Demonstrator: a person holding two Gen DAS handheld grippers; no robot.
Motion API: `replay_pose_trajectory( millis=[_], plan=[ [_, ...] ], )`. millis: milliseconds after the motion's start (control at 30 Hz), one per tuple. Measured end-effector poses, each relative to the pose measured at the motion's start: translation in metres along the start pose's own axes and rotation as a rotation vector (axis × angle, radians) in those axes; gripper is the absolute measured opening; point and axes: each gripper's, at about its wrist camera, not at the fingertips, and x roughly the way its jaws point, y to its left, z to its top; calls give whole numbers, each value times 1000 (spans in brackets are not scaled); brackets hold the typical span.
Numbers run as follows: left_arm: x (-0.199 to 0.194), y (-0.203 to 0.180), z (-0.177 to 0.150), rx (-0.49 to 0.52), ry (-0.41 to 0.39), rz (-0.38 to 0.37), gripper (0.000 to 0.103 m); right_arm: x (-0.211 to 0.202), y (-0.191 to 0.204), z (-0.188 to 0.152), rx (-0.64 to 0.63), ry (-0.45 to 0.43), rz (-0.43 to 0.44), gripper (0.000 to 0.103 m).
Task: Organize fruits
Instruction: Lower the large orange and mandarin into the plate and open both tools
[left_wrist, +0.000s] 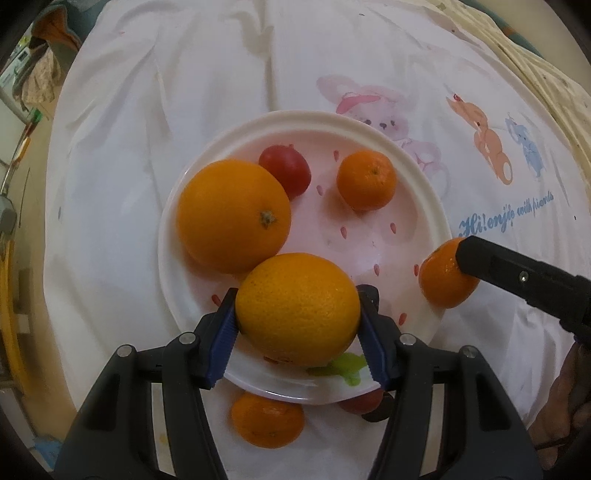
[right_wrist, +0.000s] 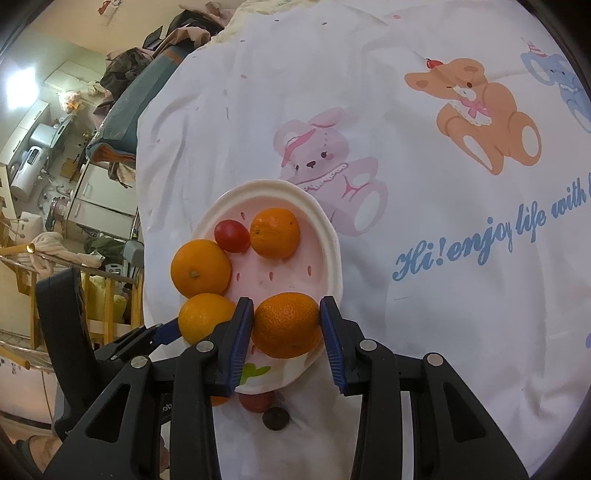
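Your left hand-held gripper (left_wrist: 297, 325) fills the bottom of the left wrist view, its blue pads pressed on both sides of a yellow-orange orange (left_wrist: 297, 309) held over the near part of the white plate (left_wrist: 424, 192). Just beyond it, in the middle left of that frame, a larger orange (left_wrist: 233, 216) sits on the plate, touching the held one, with a red fruit (left_wrist: 286, 170) behind it and a small mandarin (left_wrist: 366, 180) apart to the right. At the right edge of the plate, your right hand-held gripper (right_wrist: 286, 325) clamps a second mandarin (left_wrist: 445, 280); in the right wrist view that mandarin (right_wrist: 287, 325) sits between the blue pads at the centre bottom, over the plate rim (right_wrist: 332, 236). Below the plate in the left wrist view, another mandarin (left_wrist: 267, 419) lies on the white cartoon-printed cloth (left_wrist: 184, 92), partly hidden by the rim, and a dark red fruit (left_wrist: 364, 404) shows beside it. In the right wrist view a small dark round object (right_wrist: 276, 419) lies on the cloth near the bottom; what it is cannot be made out.
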Motion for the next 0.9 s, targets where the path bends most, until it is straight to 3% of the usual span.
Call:
replay_pose_trajectory(
  millis=[567,833,900],
  plan=[
    [-1,2,-2,-15,-4,-7,58,2,-1,1,3,2,-7,42],
    [-1,2,-2,-8,-8,-6,58,-9,7,4,-20,-39,4,42],
    [-1,4,-3,-14,-7,-11,60,-12,8,3,-18,-45,7,49]
  ],
)
